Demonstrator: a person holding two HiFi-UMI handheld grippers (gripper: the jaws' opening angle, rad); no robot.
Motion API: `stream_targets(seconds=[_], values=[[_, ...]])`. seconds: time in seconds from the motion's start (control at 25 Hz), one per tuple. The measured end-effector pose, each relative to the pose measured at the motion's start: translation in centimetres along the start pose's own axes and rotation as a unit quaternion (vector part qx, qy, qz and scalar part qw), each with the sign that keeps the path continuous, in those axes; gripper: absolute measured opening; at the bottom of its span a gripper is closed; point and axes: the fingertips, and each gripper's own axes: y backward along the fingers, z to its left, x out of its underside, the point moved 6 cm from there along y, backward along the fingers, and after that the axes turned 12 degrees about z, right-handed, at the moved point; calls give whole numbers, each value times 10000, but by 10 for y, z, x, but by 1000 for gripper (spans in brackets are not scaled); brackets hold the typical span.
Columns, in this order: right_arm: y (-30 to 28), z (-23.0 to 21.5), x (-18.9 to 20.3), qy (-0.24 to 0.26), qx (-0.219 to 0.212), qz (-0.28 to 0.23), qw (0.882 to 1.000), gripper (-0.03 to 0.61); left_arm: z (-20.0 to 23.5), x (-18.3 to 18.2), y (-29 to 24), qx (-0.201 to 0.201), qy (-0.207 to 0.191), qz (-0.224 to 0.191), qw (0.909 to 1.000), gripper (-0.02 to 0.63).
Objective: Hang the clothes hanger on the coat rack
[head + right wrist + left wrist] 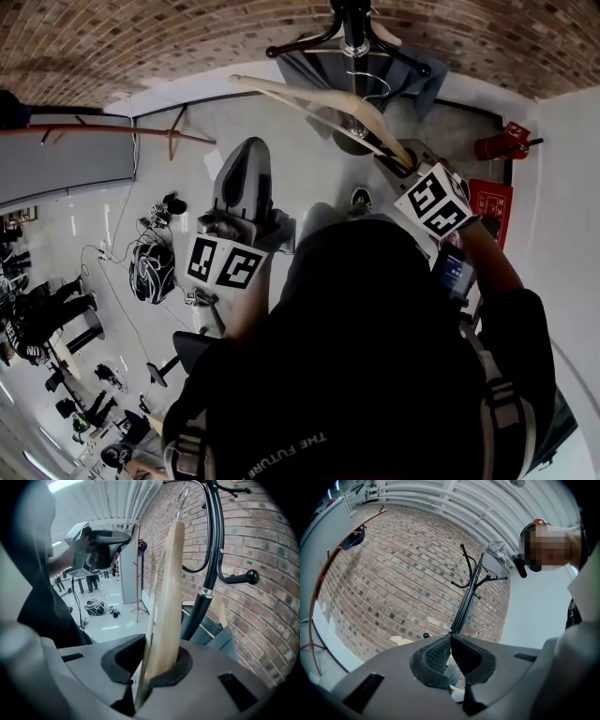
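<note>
Over on the left, a dark bundle of cables (152, 272) lies on the pale floor, well away from the action. Next across comes the left gripper (246, 155), pointed at the brick wall; its own view shows the jaws pressed together with nothing between them, so this one is only along for the ride. Now the clothes hanger (309, 105): a pale wooden bar running slantwise from the middle of the head view down to the right, held up in the air just in front of the coat rack (354, 37). It looks light and stiff, smooth enough to twist in a loose grip, and the thin wire hook (183, 498) is probably the one part that could bend. The hold is out at one end of the bar, which leaves the hook free but gives it leverage to swing, so a firm squeeze seems wise. In the right gripper view the hook sits up beside the black curved arms of the rack, and whether it has caught one cannot be told. Further right, the right gripper (401, 161) is clamped on that wooden end, with the bar rising straight out of its jaws. At the far right a red object (502, 142) lies on the floor beside a flat red box (489, 202), contents unseen; no other container shows.
</note>
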Motion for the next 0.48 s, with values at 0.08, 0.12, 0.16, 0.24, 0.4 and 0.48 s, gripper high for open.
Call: stream_targets(seconds=[0.08,0.12,0.16,0.24,0.4,0.48], values=[[-6,-6,5,-24,-26,88,10000,52,-1,1,-1,-26,-23,4,10000,20],[-8,-8,8,-46,-39,132,9999,51,-1,1,-2,-37,-24,1,10000,20],[-10,-10,10,-73,-49,176,9998,51,-2,2,-3,-46,-22,-8,10000,20],[-13,-13,13,-148,-69,266,9995,51,-2,3,-3,-63,-17,-27,10000,20],[-19,-16,18,-218,-57,438,9988,52,-1,6,-4,-49,-23,-28,10000,21],[-23,-19,18,-216,-38,546,9983,51,2,4,-4,-35,-32,-57,10000,20]])
